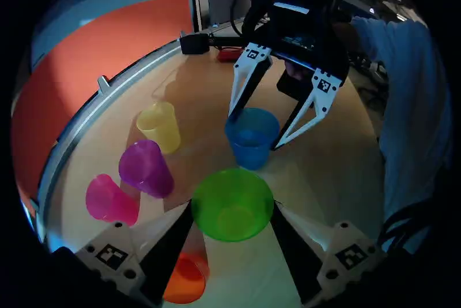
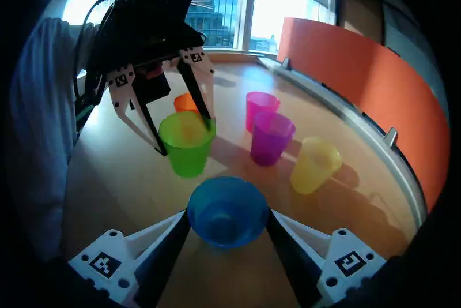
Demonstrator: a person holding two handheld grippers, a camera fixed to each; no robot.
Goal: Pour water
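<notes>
— Green cup (image 1: pixel 232 201): we are clamping it in our left gripper (image 1: pixel 231 211).
— And our right gripper (image 2: pixel 227 214) is squeezing the blue cup (image 2: pixel 227 204) nearby. Tilting off-centre, we are risking a spill past the rim.

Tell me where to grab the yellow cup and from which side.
Grip the yellow cup across its side wall just below the rim, jaws level, coming from the bare table side: it stands upright, mouth up, and the purple cup crowds one flank.
</notes>
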